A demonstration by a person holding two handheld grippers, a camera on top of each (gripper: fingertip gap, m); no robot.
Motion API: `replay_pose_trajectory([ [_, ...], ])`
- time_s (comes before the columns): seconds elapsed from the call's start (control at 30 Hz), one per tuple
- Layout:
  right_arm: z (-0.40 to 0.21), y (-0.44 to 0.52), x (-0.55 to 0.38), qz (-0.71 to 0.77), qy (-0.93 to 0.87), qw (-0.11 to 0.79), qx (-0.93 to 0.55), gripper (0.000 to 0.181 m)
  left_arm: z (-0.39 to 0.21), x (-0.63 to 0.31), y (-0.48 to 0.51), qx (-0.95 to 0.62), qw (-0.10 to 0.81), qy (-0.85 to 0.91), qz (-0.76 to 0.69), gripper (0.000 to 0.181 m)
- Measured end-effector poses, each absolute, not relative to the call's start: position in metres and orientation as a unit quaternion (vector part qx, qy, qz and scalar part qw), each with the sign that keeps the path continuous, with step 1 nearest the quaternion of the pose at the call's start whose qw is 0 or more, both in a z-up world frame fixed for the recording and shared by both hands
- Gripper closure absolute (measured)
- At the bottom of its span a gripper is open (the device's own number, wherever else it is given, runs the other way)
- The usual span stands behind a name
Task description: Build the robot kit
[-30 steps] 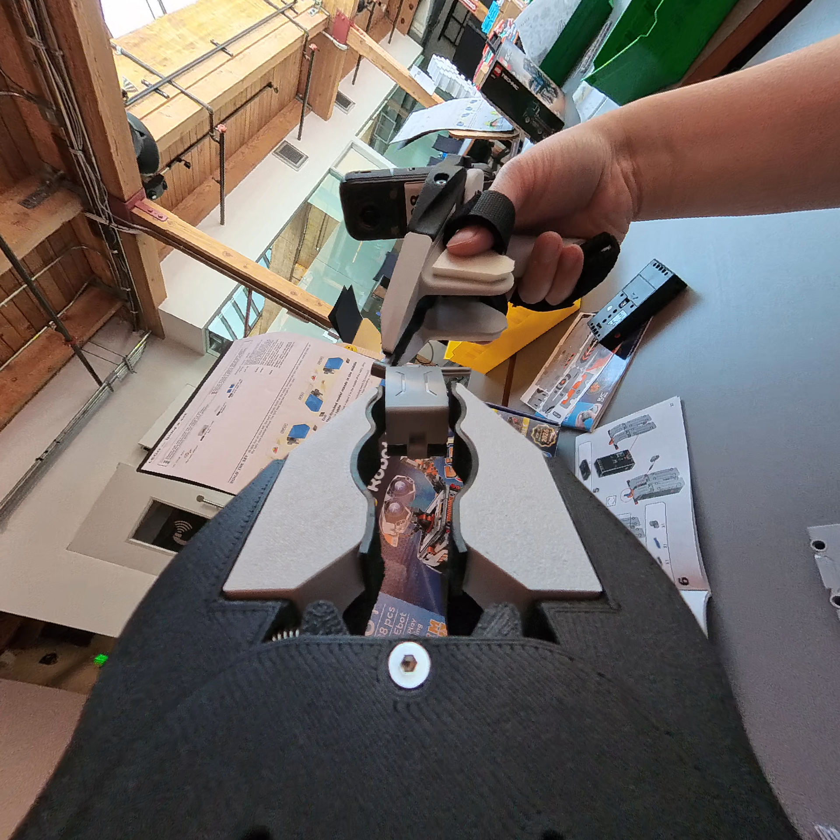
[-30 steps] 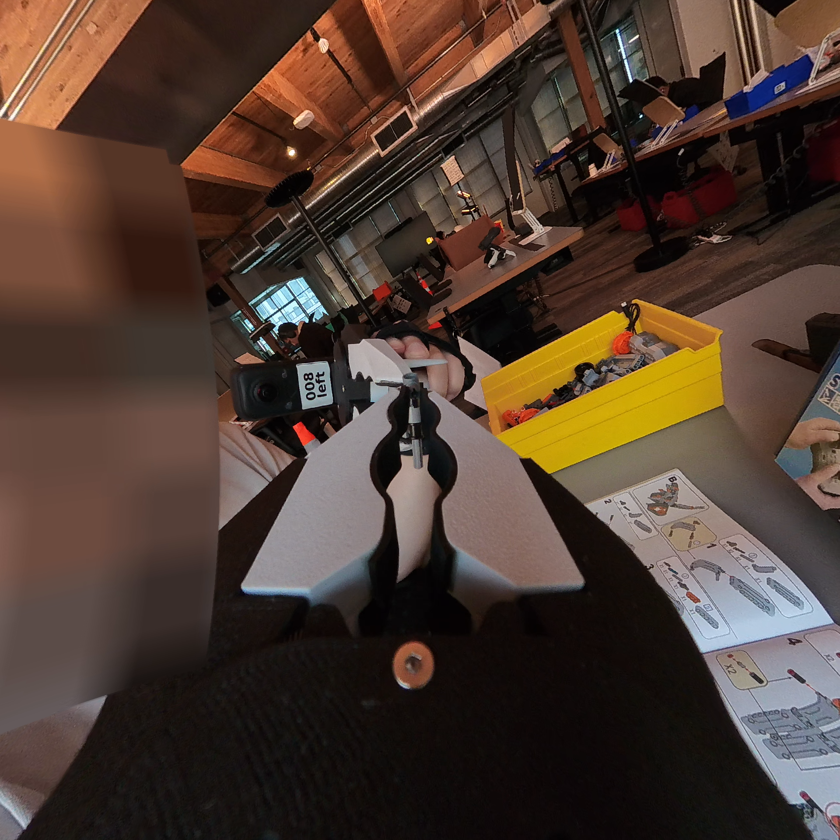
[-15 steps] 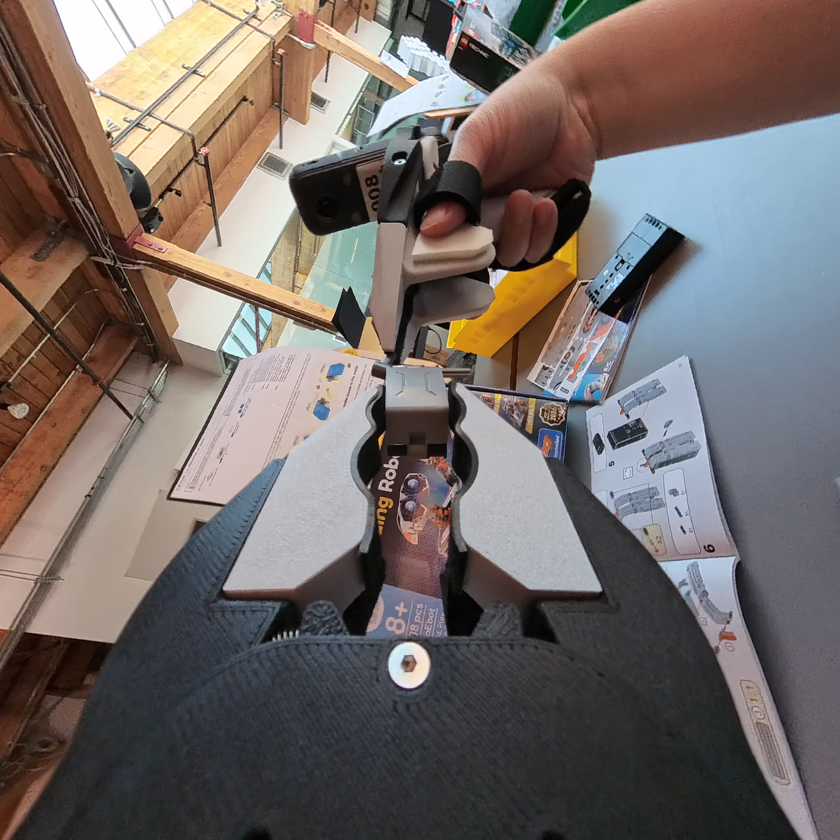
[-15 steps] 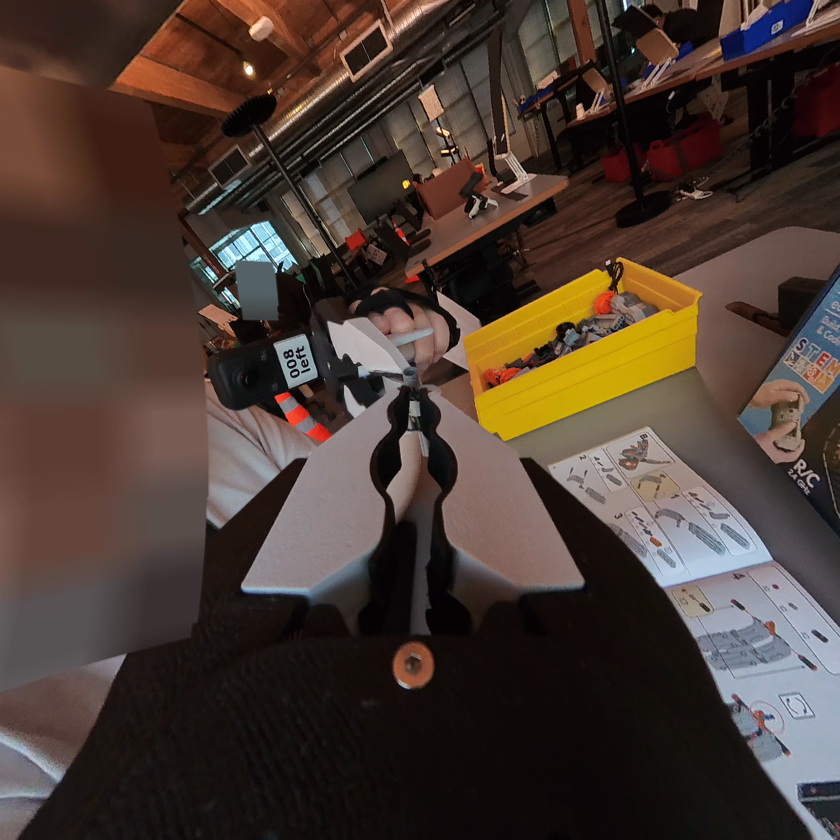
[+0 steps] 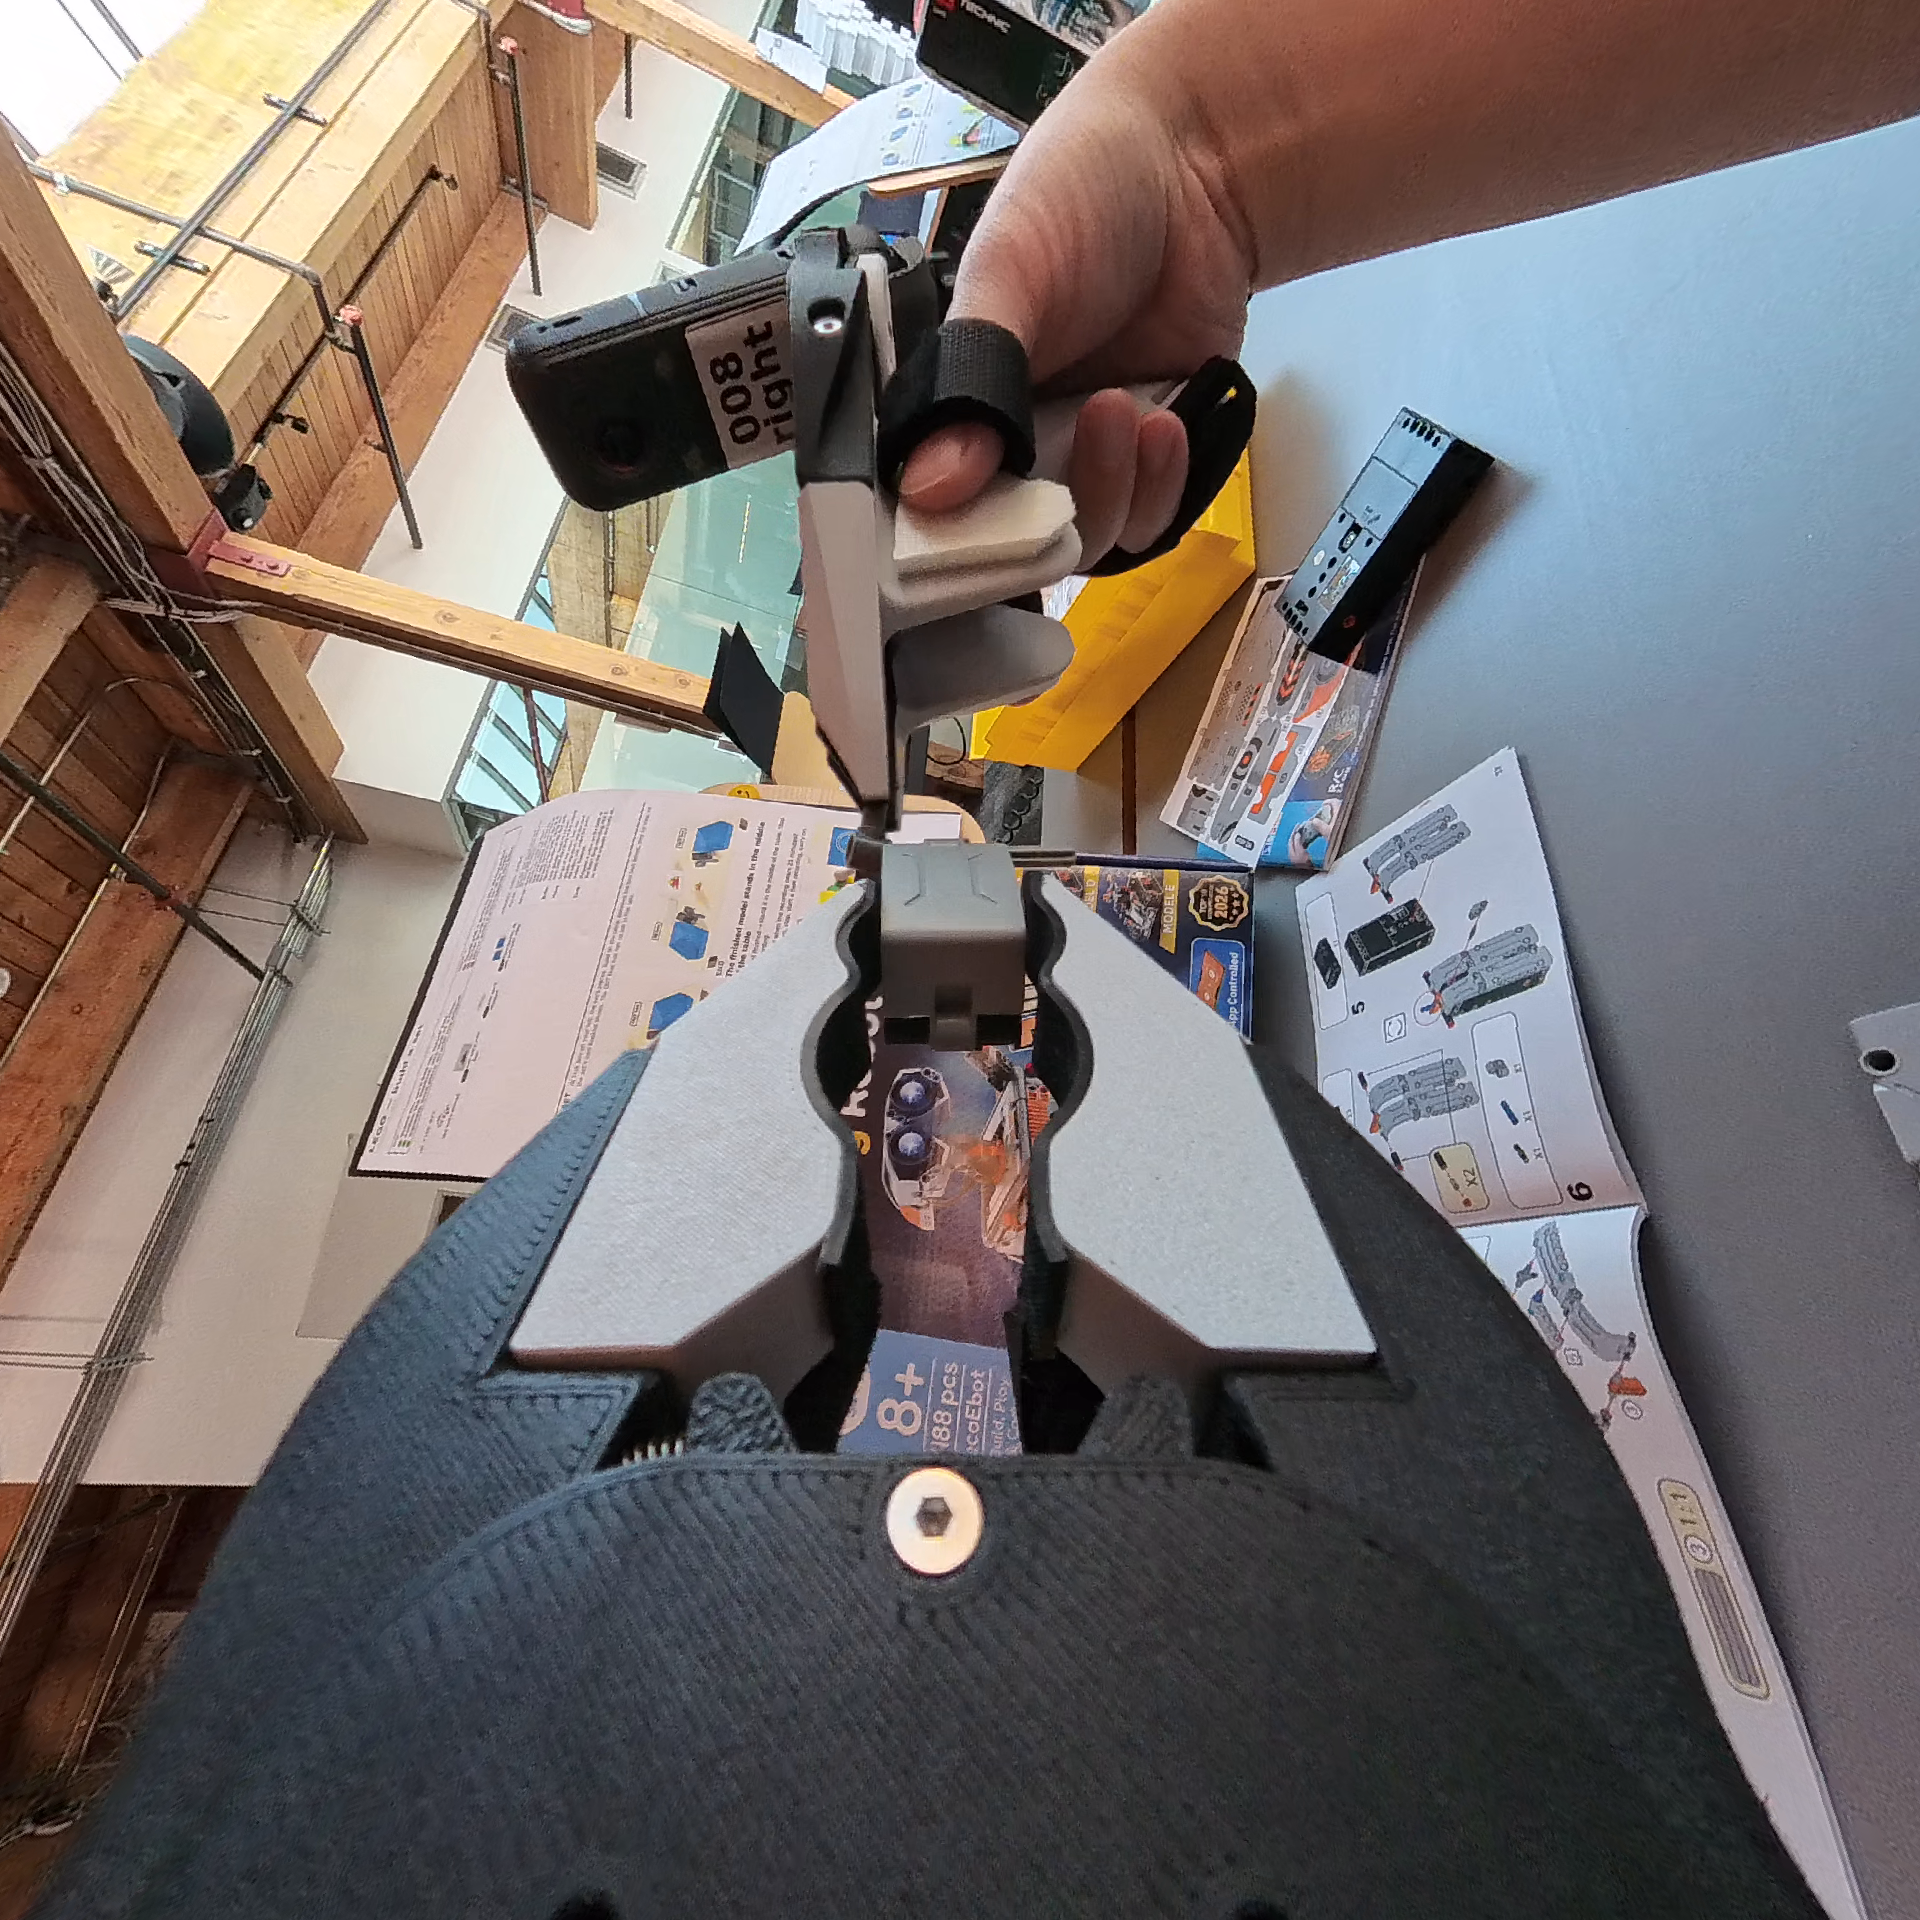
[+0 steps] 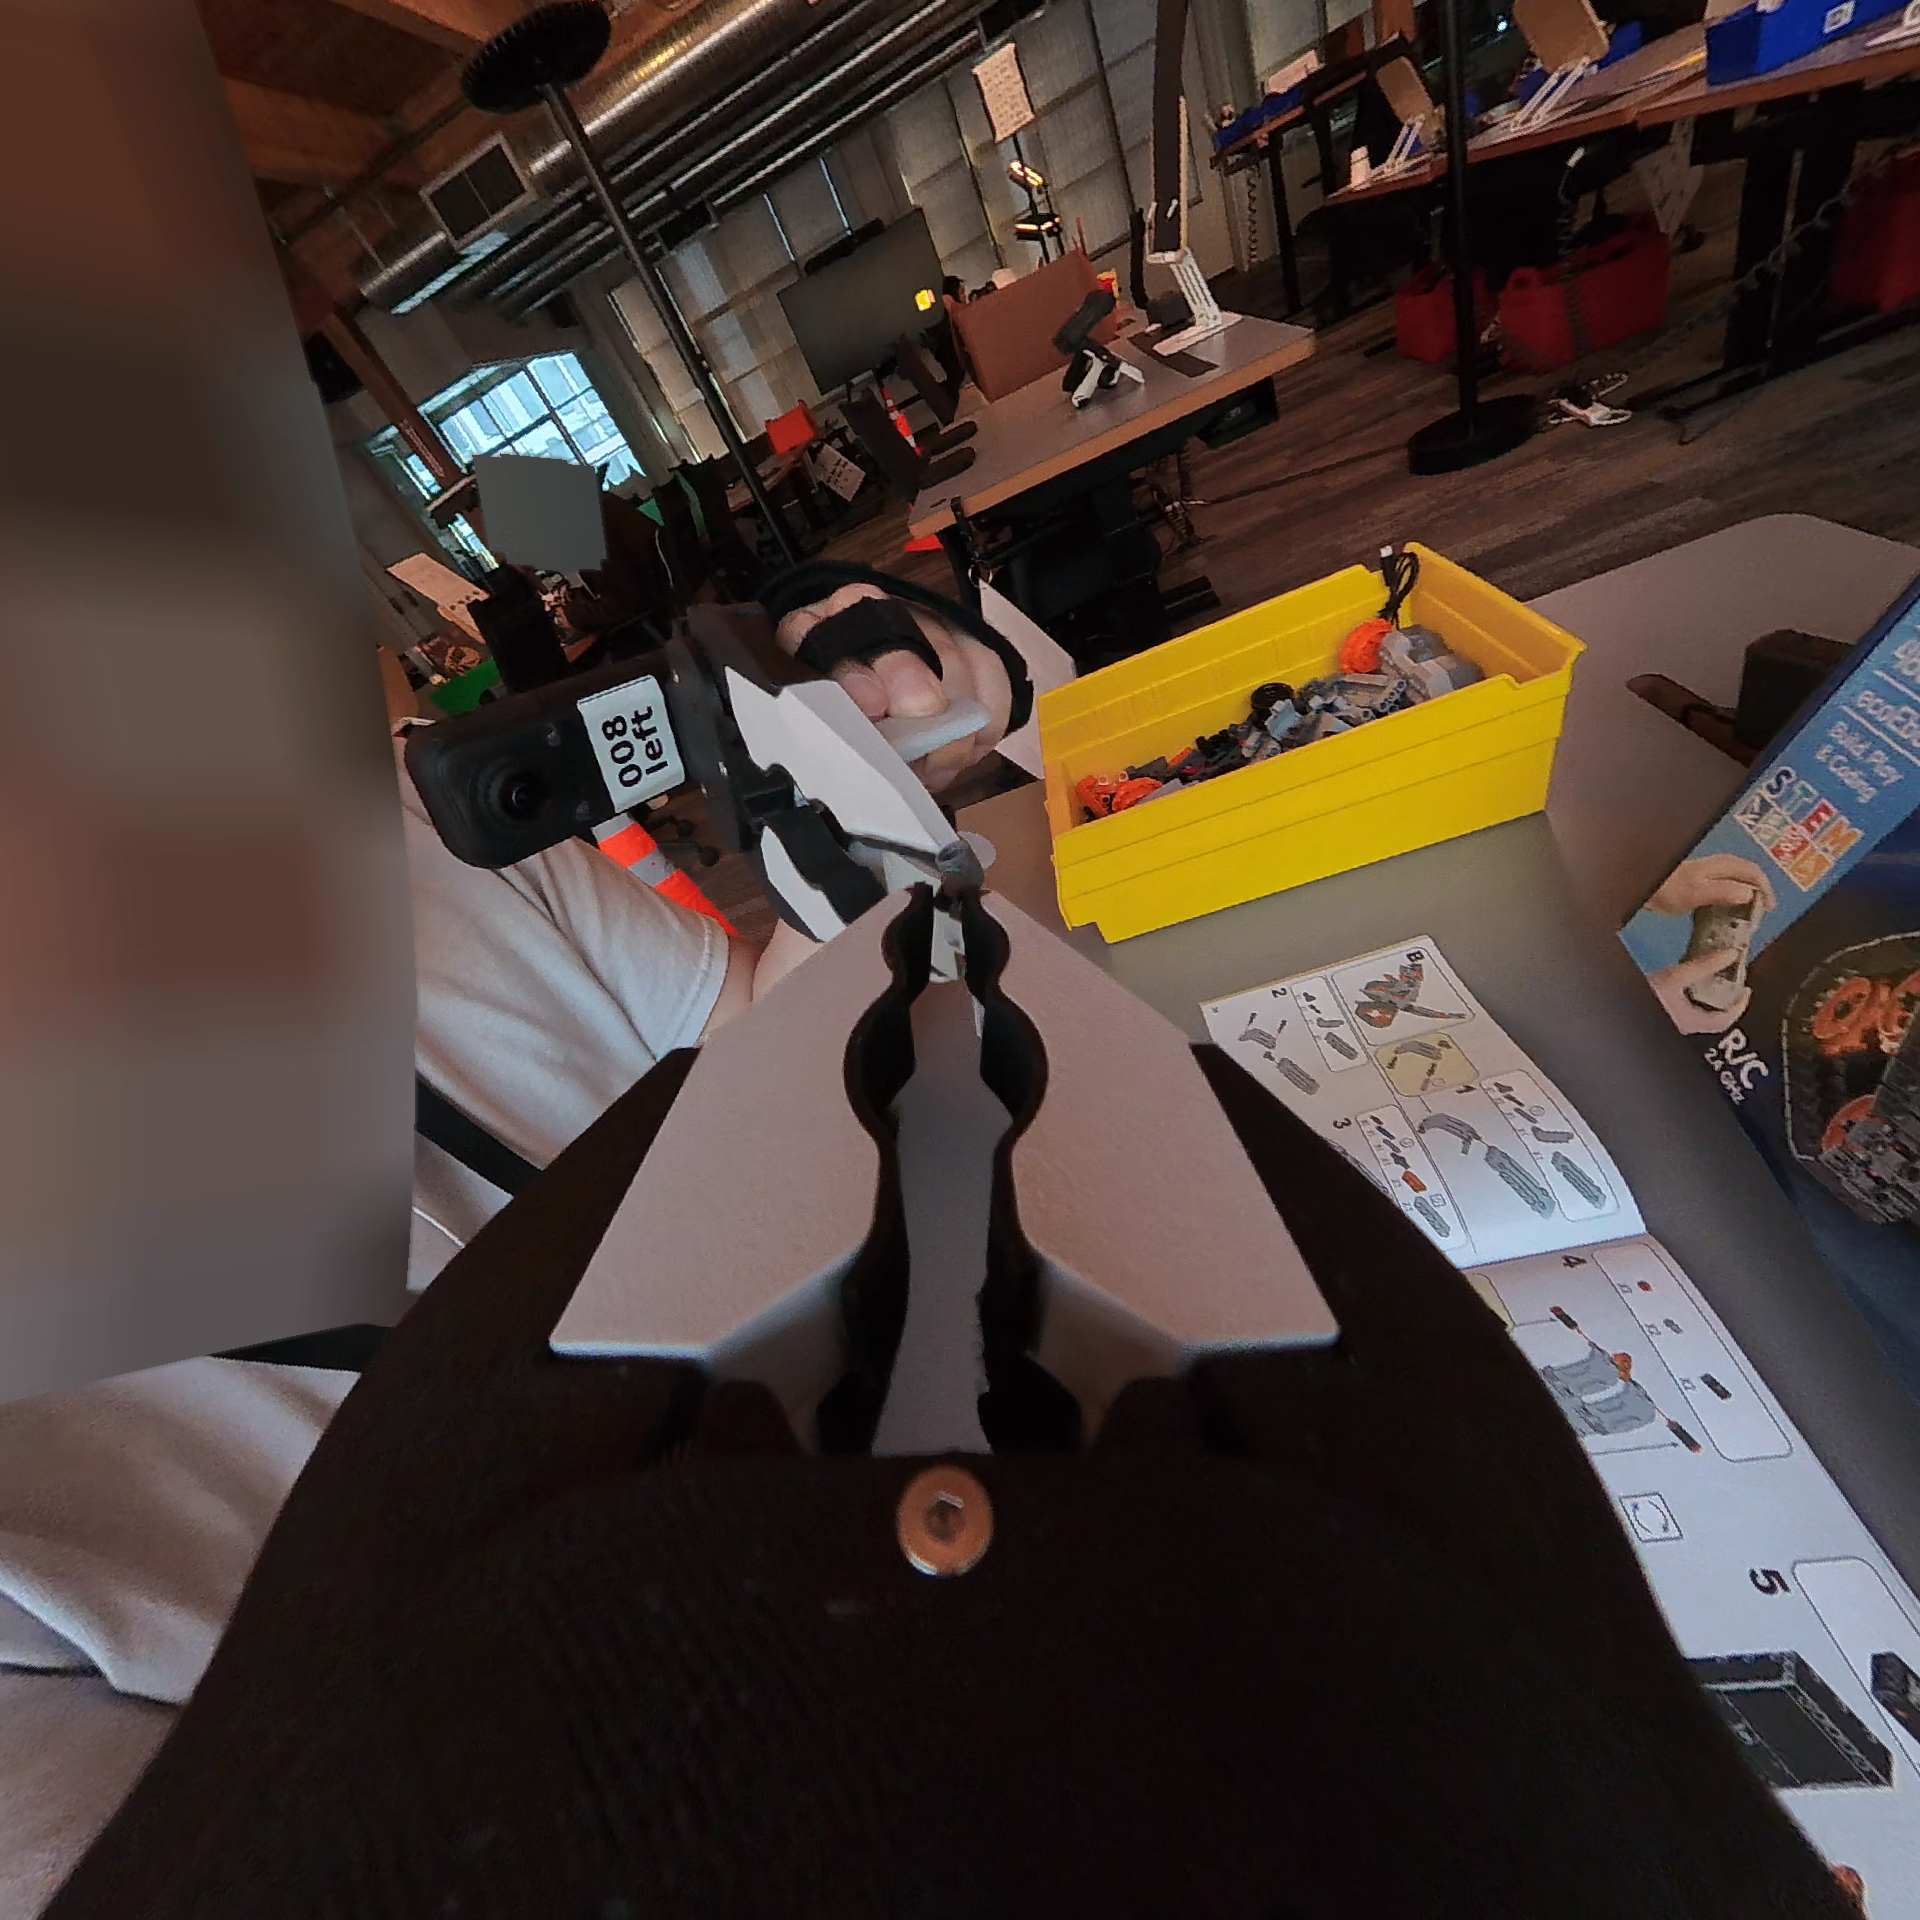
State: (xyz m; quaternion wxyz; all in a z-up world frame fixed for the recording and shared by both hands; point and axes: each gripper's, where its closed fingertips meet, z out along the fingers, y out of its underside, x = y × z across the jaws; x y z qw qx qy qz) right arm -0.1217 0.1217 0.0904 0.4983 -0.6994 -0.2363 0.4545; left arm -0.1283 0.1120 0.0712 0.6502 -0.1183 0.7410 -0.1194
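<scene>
Left wrist view: left tongs point(image 5: 948, 914) clench grey block point(image 5: 948, 951); right tongs point(image 6: 943, 909) pinch thin pin point(image 6: 951, 940).

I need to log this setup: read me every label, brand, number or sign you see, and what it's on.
I don't repeat writing; these bear it.
White sticker on the right gripper: legible.
Second white sticker on the left gripper: legible.
Blue box: large print, legible.
Instruction booklet: numbers, legible.
Printed sheet: too small.
Grey block in the left gripper: none shows.
Thin pin in the right gripper: none.
</scene>
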Motion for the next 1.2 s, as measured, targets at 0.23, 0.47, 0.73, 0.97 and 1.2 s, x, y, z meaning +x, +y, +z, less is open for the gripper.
replay_pose_trajectory([
  [0.23, 0.088, 0.124, -0.124, 0.443, -0.242, 0.5, -0.704, 0.179, 0.071, -0.128, 0.109, -0.116, 0.647, 0.743, -0.126, 0.156],
  [0.47, 0.092, 0.123, -0.115, 0.484, -0.223, 0.501, -0.682, 0.179, 0.069, -0.133, 0.122, -0.137, 0.643, 0.745, -0.115, 0.156],
  [0.73, -0.139, 0.116, -0.125, 0.382, -0.296, 0.253, -0.838, 0.178, 0.093, -0.17, 0.168, -0.204, 0.678, 0.699, -0.105, 0.156],
  [0.97, -0.172, 0.107, -0.119, 0.313, -0.336, 0.264, -0.848, 0.178, 0.086, -0.158, 0.16, -0.19, 0.668, 0.711, -0.112, 0.156],
  [1.2, -0.172, 0.108, -0.112, 0.267, -0.367, 0.284, -0.845, 0.161, 0.083, -0.153, 0.147, -0.171, 0.659, 0.721, -0.128, 0.156],
])
